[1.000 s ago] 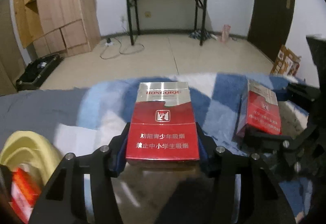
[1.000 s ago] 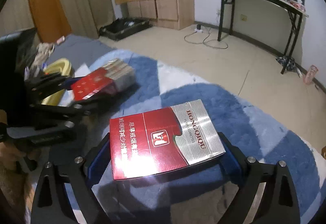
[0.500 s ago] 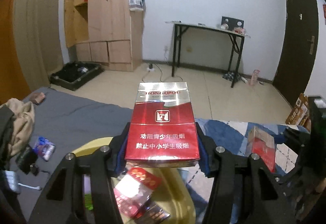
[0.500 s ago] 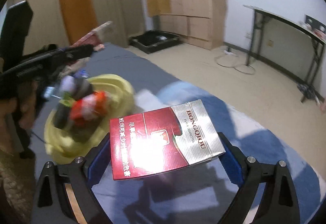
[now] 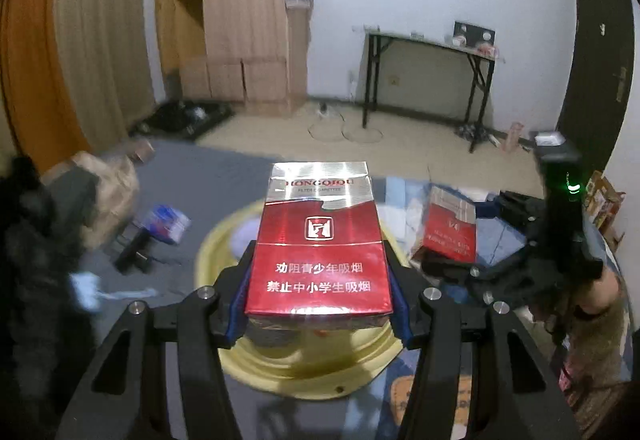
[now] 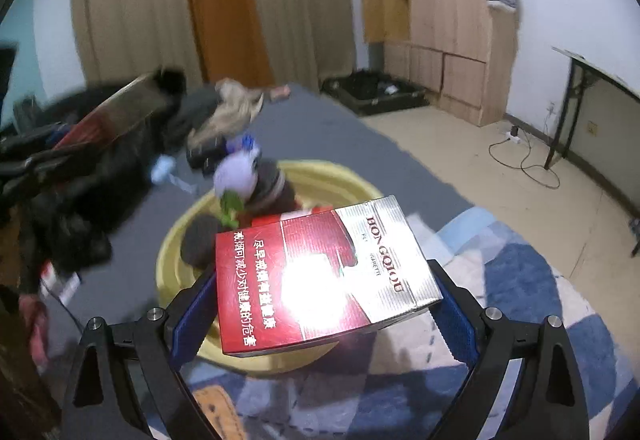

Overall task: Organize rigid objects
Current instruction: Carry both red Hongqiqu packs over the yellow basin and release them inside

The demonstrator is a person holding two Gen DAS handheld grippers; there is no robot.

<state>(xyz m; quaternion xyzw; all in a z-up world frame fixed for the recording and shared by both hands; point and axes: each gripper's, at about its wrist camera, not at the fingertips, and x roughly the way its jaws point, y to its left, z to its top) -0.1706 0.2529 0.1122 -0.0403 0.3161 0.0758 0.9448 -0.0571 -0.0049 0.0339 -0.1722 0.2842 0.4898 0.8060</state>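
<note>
Left gripper pinches a red-and-silver cigarette pack by its long sides, face up, held in the air over the yellow basin on the bed. Right gripper clamps a second red-and-silver pack across its length, jaws spread wide to fit, also above the basin's near rim. Basin already holds a red pack, dark round items and a pale purple thing; blurred.

White walls, wooden wardrobe, black-legged table, beige floor, dark door
</note>
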